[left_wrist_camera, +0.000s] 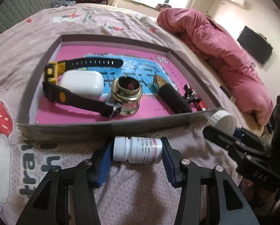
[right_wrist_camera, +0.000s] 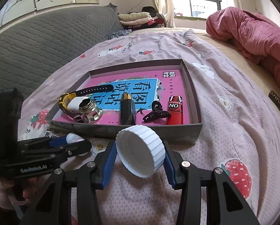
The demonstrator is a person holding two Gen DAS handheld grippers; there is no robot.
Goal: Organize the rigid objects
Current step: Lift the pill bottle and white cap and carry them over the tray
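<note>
Left gripper (left_wrist_camera: 137, 151): clamping small white pill bottle (left_wrist_camera: 138, 150), nearing shallow grey cardboard tray (left_wrist_camera: 102, 127).
Right gripper (right_wrist_camera: 140, 153): gripping ribbed white cap (right_wrist_camera: 140, 150), nearing tray too.
Remaining: binning both.

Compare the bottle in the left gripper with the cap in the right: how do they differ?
The bottle is a capped container with printed dates on its label; the cap is a loose, ribbed lid with its hollow inside showing. The bottle lies sideways, gripped end to end in the left gripper; the cap sits tilted in the right gripper, held across its ribbed rim. Both are white, and both are held in front of the tray, outside it.
</note>
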